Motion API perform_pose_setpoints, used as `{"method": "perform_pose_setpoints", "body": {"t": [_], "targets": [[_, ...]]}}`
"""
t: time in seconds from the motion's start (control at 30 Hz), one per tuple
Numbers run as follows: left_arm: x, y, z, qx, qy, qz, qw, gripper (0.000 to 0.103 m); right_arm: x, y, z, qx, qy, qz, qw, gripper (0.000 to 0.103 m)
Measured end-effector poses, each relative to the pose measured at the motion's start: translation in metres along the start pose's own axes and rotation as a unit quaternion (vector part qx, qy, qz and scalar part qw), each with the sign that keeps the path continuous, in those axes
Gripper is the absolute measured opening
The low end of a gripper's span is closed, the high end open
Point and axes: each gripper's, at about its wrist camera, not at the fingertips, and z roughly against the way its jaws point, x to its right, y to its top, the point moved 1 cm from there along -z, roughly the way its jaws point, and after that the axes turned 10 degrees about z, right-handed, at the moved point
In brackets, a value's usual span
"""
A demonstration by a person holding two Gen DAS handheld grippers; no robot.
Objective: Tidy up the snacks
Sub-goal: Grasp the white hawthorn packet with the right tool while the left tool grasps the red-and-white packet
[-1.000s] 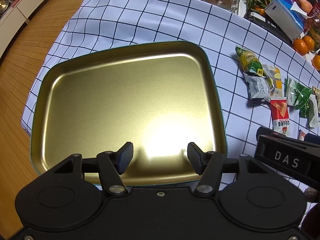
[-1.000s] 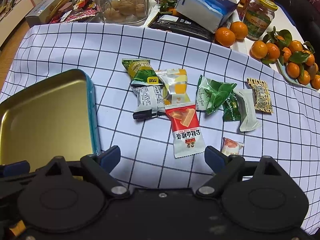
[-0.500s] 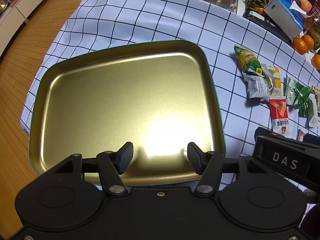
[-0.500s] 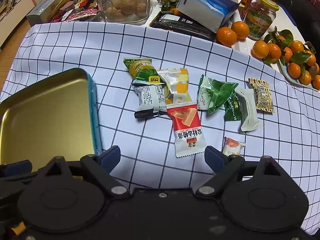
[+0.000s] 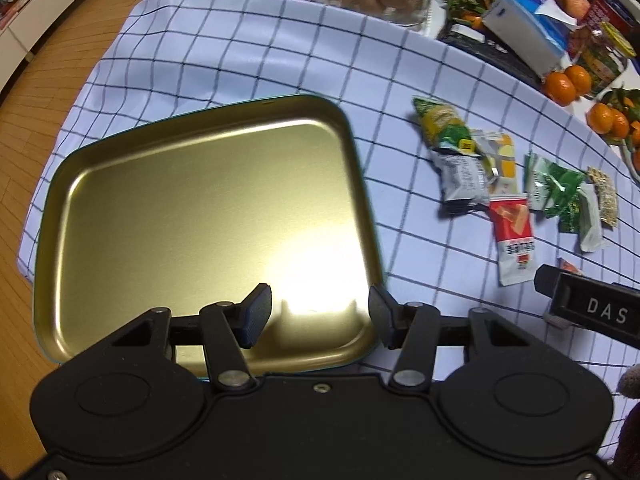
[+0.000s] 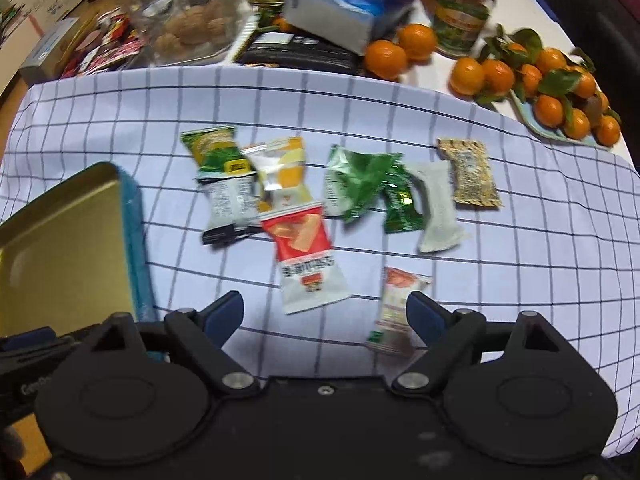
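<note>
1. The right gripper [image 6: 324, 312] hangs steeply over the checked cloth [image 6: 520, 280] on the worktop, spread wide with nothing between its pads; its jaws have just been closing a little, and they touch no packet.

2. Just beside its right-hand fingertip [image 6: 420, 312] lies a small pale packet with an orange end [image 6: 394, 308], its long axis running away from the gripper, roughly in line with the fingers. It looks the likeliest first pick, though it sits off-centre, toward the right-hand finger.

3. Just ahead, between the two fingers but beyond their tips, lies the red-and-white packet [image 6: 308, 260], lengthwise too and tilted slightly. The remaining snacks [image 6: 360, 184] form a loose band farther back across the cloth.

4. The left gripper [image 5: 320, 312] hovers over the near edge of the gold tin tray [image 5: 200, 208], which holds nothing yet. Its jaws have just been closing somewhat, yet they stand apart and grip nothing, with only tray floor showing between them.

5. The snacks lie well to the right of the tray, so the right hand is plainly the nearer one; each packet would need carrying leftward to the tray.

6. Beyond the cloth, mandarins [image 6: 560, 92], a tissue pack [image 6: 344, 4] and jars crowd the far edge.
</note>
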Motion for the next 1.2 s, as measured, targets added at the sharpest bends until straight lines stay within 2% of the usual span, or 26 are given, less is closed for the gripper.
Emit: {"method": "perform_pose_setpoints", "body": {"t": [0.2,0.37,0.53,0.7,0.83,0.9,1.07,1.2], "targets": [[0.029,-0.005,0.003,-0.005,-0.031,-0.025,0.9992,0.058,0.041,-0.015,-0.004,-0.021,0.011,-0.035,0.999,0.080],[0.054,-0.010,0.005,-0.002,-0.039,-0.046,0.9982,0.058,0.066,-0.033,-0.008,-0.038,0.013,-0.039,0.998,0.068],[0.069,-0.012,0.001,-0.016,-0.048,-0.043,0.9978,0.058,0.088,-0.049,-0.013,-0.052,0.018,-0.051,0.997,0.061],[0.078,-0.009,-0.006,-0.012,-0.027,-0.035,0.9990,0.058,0.097,-0.053,-0.012,-0.041,0.030,-0.076,0.996,0.059],[0.075,0.001,-0.009,-0.018,-0.041,-0.006,0.9990,0.058,0.090,-0.044,-0.006,-0.010,0.042,-0.092,0.995,0.060],[0.074,0.009,-0.009,-0.015,-0.044,0.002,0.9989,0.058,0.082,-0.035,-0.005,-0.002,0.044,-0.089,0.995,0.064],[0.073,0.024,-0.008,0.004,-0.035,0.007,0.9993,0.058,0.067,-0.025,-0.016,-0.015,0.054,-0.089,0.995,0.066],[0.071,0.030,-0.010,0.003,-0.037,0.011,0.9992,0.058,0.057,-0.021,-0.026,-0.014,0.033,-0.068,0.997,0.066]]}}
